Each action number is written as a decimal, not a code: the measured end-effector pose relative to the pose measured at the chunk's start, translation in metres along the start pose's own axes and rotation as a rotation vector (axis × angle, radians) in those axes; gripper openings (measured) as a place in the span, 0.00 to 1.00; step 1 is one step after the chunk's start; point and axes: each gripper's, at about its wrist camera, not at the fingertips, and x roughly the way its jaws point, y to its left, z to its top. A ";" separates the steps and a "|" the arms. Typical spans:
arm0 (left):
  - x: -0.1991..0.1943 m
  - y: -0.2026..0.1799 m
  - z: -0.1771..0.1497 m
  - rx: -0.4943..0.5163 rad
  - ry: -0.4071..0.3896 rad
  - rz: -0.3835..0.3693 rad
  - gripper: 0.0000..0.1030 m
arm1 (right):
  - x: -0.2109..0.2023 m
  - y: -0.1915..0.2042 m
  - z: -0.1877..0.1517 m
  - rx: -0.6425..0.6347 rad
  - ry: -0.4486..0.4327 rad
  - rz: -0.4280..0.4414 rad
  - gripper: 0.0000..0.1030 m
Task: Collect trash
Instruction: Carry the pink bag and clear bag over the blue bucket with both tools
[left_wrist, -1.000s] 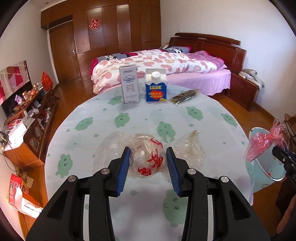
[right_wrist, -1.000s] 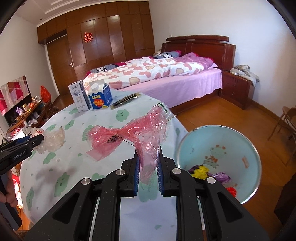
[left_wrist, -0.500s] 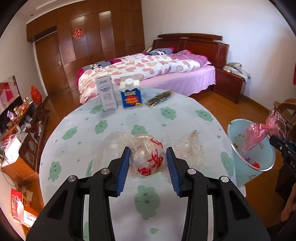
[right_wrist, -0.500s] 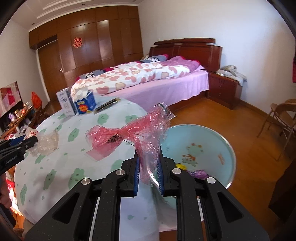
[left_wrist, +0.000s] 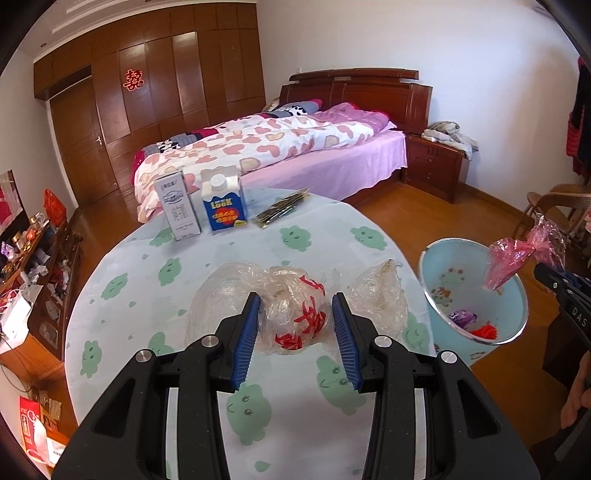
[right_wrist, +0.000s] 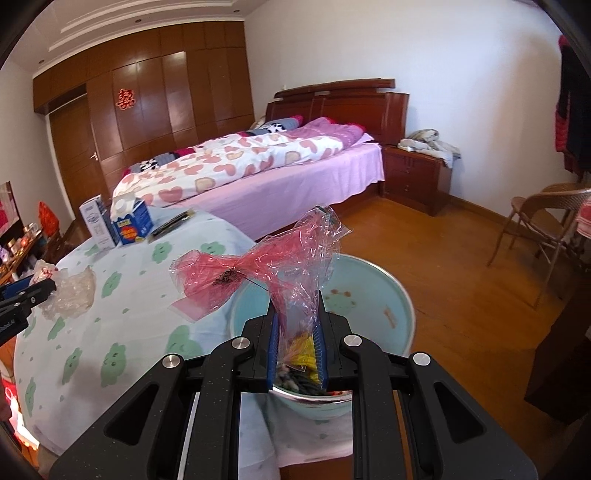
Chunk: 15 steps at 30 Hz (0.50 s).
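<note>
My right gripper (right_wrist: 297, 326) is shut on a crumpled pink plastic wrapper (right_wrist: 266, 269) and holds it over the light blue trash bin (right_wrist: 391, 295), which has coloured scraps inside. The wrapper (left_wrist: 517, 258) and bin (left_wrist: 439, 258) also show at the right of the left wrist view. My left gripper (left_wrist: 295, 317) is shut on a clear plastic bag with red print (left_wrist: 295, 317), held above the round table (left_wrist: 147, 302). The bag's loose ends spread to both sides.
A white carton (left_wrist: 177, 208), a blue milk carton (left_wrist: 224, 205) and a dark flat packet (left_wrist: 282, 212) stand at the table's far edge. A bed (left_wrist: 280, 147) lies behind. A low cabinet (left_wrist: 40, 266) is on the left, a chair (right_wrist: 543, 225) on the right.
My right gripper has carried the pink wrapper from over the table to above the bin. My left gripper has risen with the clear bag still held.
</note>
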 end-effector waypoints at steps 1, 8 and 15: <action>0.001 -0.002 0.001 0.002 0.000 -0.005 0.39 | 0.000 -0.001 0.000 0.001 -0.001 -0.003 0.17; 0.004 -0.018 0.007 0.019 0.002 -0.034 0.39 | 0.003 -0.018 0.002 0.029 -0.005 -0.044 0.17; 0.005 -0.030 0.013 0.034 -0.005 -0.053 0.39 | 0.003 -0.032 0.003 0.037 -0.013 -0.075 0.17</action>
